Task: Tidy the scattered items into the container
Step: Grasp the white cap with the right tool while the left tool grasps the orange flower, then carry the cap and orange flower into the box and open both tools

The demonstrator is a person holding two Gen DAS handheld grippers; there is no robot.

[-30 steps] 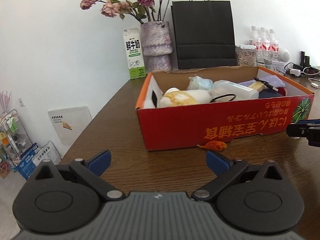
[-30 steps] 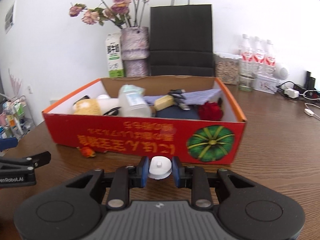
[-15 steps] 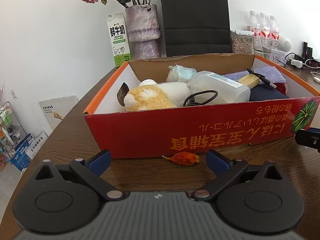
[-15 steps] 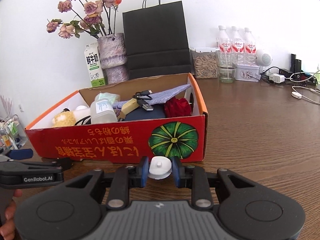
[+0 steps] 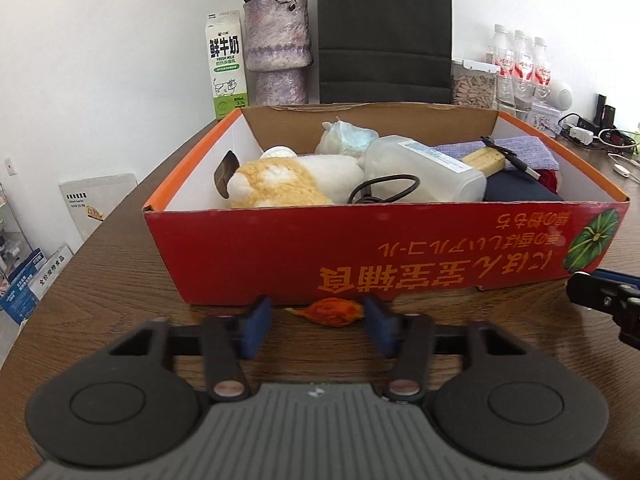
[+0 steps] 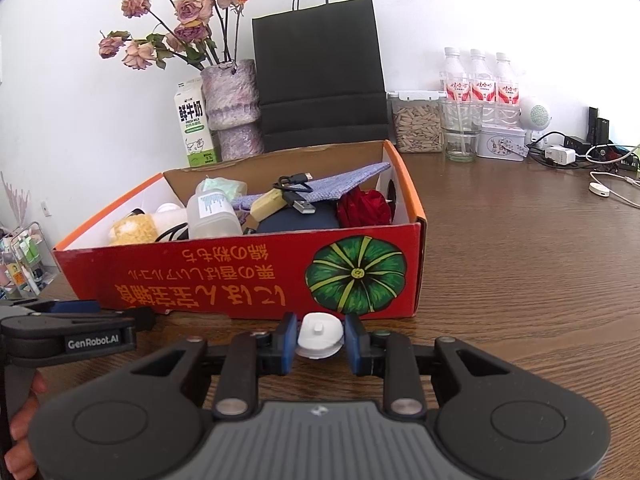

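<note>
The left gripper [image 5: 316, 322], wide open a second ago, is closing around the dried orange pepper [image 5: 329, 311] (lying against the red cardboard box [image 5: 360, 256]); the right gripper [image 6: 320, 338] pinches a white cap [image 6: 320, 335], so both await boxing.

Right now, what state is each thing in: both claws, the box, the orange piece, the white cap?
Left claw: jaws closing around the orange piece, not yet gripped.
Right claw: shut on the white cap.
Red box: open-topped, holding items.
Orange piece: on the table, outside the box.
</note>
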